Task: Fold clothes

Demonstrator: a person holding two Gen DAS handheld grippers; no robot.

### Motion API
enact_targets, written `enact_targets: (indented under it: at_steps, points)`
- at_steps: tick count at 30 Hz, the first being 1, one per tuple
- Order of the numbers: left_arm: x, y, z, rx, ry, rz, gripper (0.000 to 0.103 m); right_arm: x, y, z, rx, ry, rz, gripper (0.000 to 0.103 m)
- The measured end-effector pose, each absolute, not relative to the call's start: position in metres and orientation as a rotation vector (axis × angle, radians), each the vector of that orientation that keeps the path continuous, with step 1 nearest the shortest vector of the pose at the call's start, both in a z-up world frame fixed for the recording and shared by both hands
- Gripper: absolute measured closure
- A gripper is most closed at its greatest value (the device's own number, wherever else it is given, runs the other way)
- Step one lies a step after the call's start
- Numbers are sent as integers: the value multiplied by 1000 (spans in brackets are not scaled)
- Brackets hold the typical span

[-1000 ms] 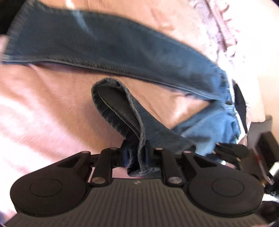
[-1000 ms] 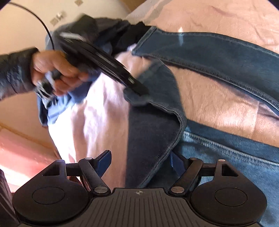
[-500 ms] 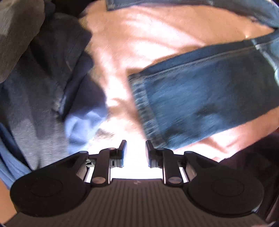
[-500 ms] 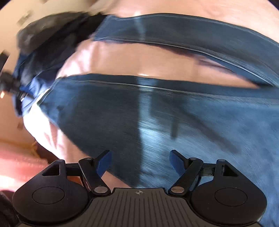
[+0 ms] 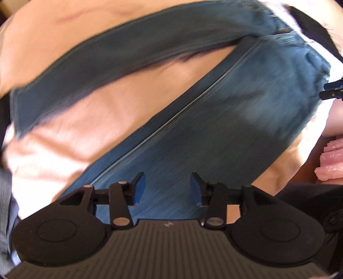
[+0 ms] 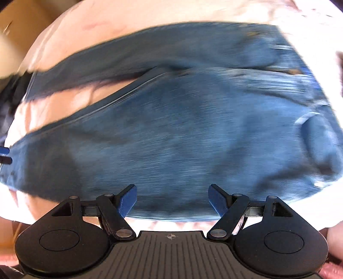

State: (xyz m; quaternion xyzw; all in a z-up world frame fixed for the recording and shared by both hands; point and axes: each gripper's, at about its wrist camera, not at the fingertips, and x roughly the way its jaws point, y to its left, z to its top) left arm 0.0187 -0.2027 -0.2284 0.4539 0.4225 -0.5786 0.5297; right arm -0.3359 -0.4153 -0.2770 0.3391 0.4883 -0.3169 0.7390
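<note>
A pair of blue jeans lies spread on a pink bedsheet, its two legs apart in a V with the waist at the right. My left gripper hovers open over the near leg, nothing between its fingers. In the right wrist view the jeans fill the frame, waistband at the right. Here my right gripper is open above the near edge of the near leg and holds nothing. Both views are motion-blurred. The tip of the right gripper shows at the right edge of the left wrist view.
Dark clothes lie at the left edge of the bed. A pink crumpled cloth sits past the bed's right side. A dark sleeve lies low at the right. Bare pink sheet lies beyond the jeans.
My left gripper let go of the jeans leg it held a second ago and opened wide. Both grippers swung over the now flat-lying jeans. The right gripper stayed open.
</note>
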Motion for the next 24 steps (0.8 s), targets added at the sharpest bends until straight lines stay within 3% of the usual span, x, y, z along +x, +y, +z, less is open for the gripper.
enact_targets:
  at_steps: [6,19,20,23,24]
  points:
    - [-64,-239,-216,1095,897,-1479,44,-399,-444,-256,768,1007,-786,27]
    - [-207,-347,-234,1201,554,-1877,46,-441,-552,-224,717,912,-784,27]
    - [-216,-355,-235,1212,523,-1889,46,-439,-561,-226,706,923,-764,29]
    - [-242,-384,-238,1189,504,-1919,48,-437,-595,-237,682,960,-689,51]
    - [-251,-394,-241,1179,510,-1923,48,-437,-608,-240,676,961,-666,51]
